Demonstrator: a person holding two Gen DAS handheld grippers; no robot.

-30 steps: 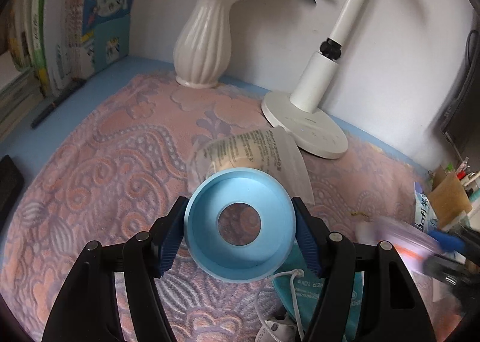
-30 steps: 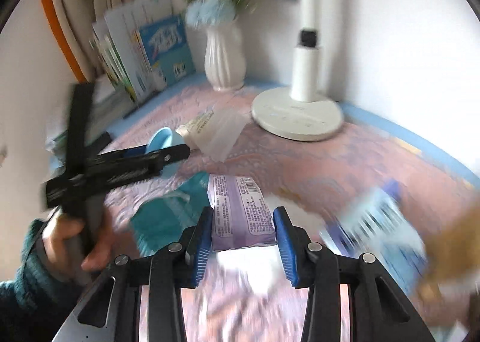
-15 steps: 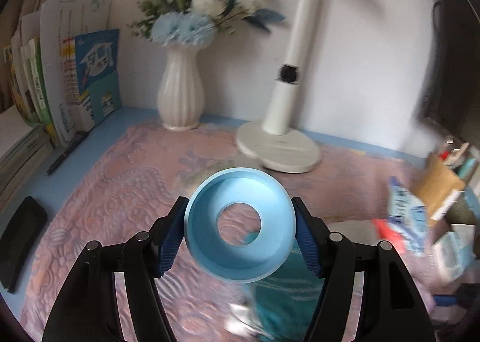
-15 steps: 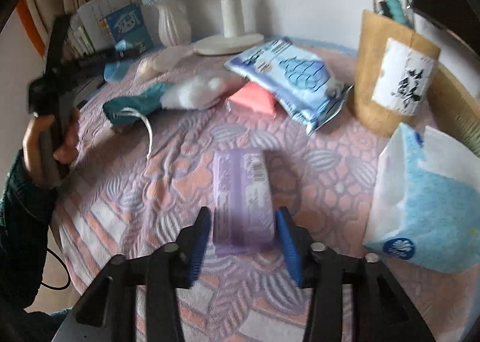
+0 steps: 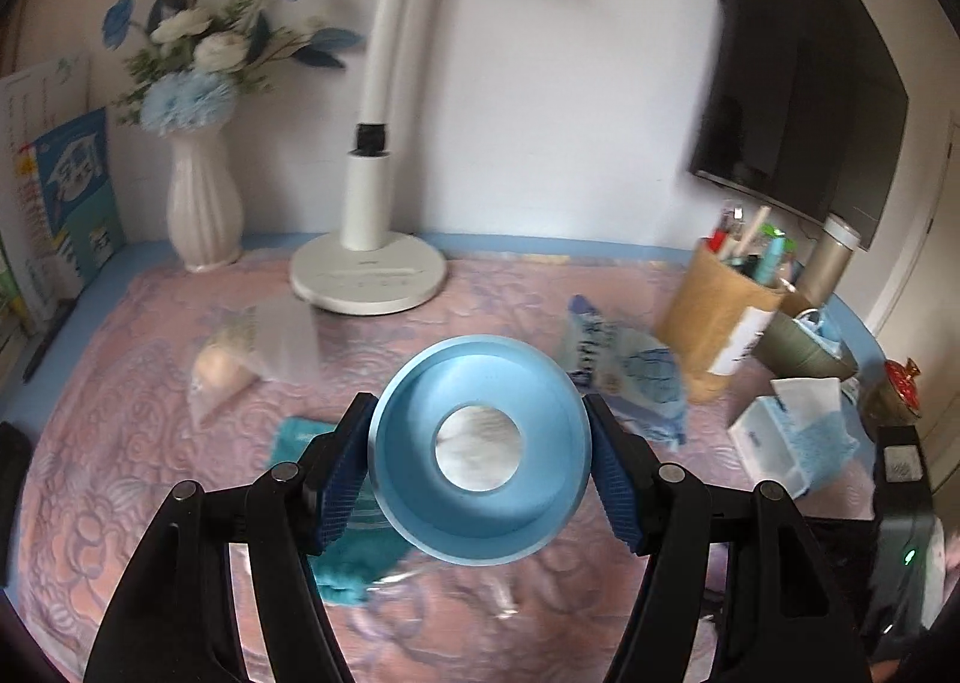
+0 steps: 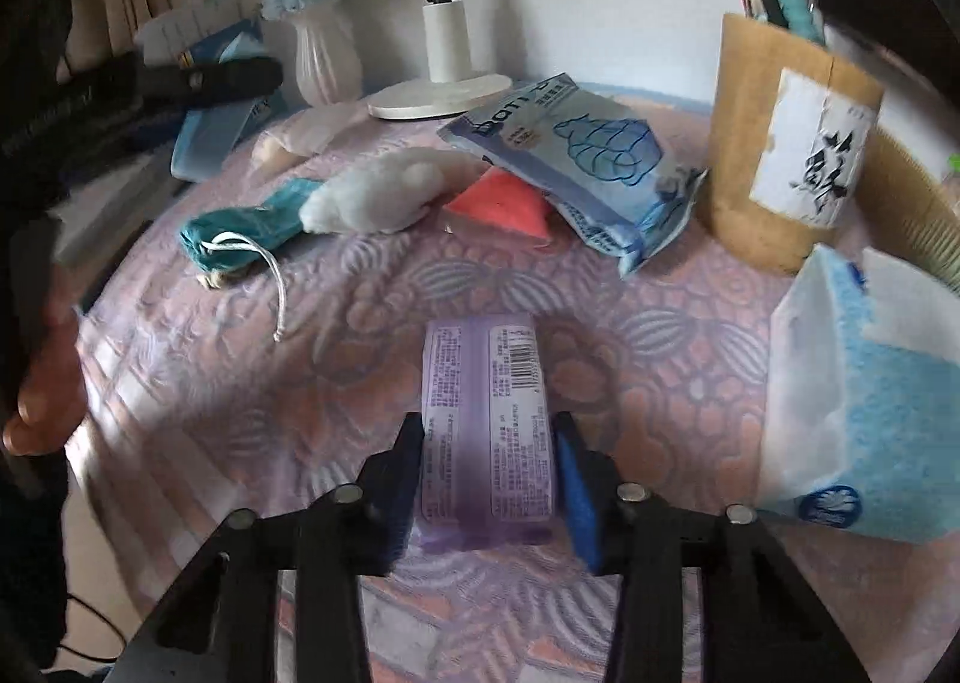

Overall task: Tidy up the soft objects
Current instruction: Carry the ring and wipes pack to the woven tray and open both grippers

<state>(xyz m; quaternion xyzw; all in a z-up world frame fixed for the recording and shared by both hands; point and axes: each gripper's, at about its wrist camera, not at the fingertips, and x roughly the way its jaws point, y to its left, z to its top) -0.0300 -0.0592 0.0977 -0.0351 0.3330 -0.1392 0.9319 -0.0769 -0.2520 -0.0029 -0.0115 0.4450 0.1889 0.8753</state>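
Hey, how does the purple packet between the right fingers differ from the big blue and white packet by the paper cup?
The purple packet is narrow and lies flat on the cloth; the blue and white packet is broader and rests tilted on a red item. The purple packet sits between the right gripper fingers as they close; nothing grips the blue and white packet. Both are printed plastic wrappers.

Left wrist view: raised above the near edge of the table, facing its far edge, lamp and vase ahead. Right wrist view: low and close over the tablecloth near the front edge, tilted steeply down. Shared: lamp, vase, blue packet, teal pouch, paper pen holder.
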